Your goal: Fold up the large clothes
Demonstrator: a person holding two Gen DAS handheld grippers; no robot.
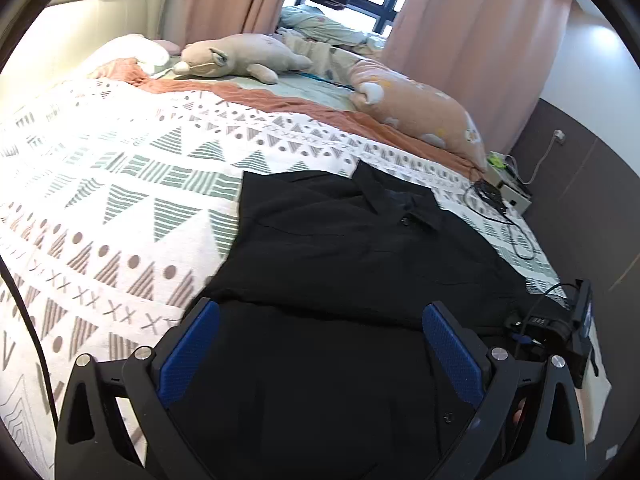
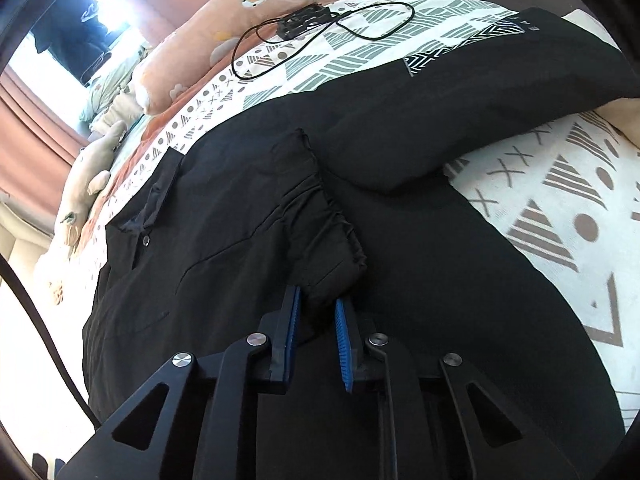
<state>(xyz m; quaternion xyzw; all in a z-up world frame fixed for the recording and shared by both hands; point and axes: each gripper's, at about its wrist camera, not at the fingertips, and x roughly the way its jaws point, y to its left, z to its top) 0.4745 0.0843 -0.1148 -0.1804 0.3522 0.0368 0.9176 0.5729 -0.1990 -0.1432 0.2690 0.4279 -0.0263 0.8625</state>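
Observation:
A black collared shirt (image 1: 340, 248) lies spread on the patterned bedspread (image 1: 120, 184), its collar (image 1: 384, 196) toward the pillows. My left gripper (image 1: 320, 306) hovers open over the shirt's lower body, its blue pads (image 1: 192, 352) wide apart with only flat cloth beneath. In the right wrist view the same shirt (image 2: 224, 208) fills the middle. My right gripper (image 2: 318, 296) is shut on a bunched, gathered sleeve fold (image 2: 324, 232), which is pinched between the blue pads (image 2: 342, 332). The fold rises slightly off the shirt's body.
A second black garment with a printed patch (image 2: 500, 92) lies past the sleeve. A black cable and charger (image 2: 320, 20) rest on the bedspread (image 2: 560, 208). A plush toy (image 1: 240, 58) and a pink pillow (image 1: 420, 112) lie at the head. A bedside box (image 1: 512, 192) stands off the bed's right edge.

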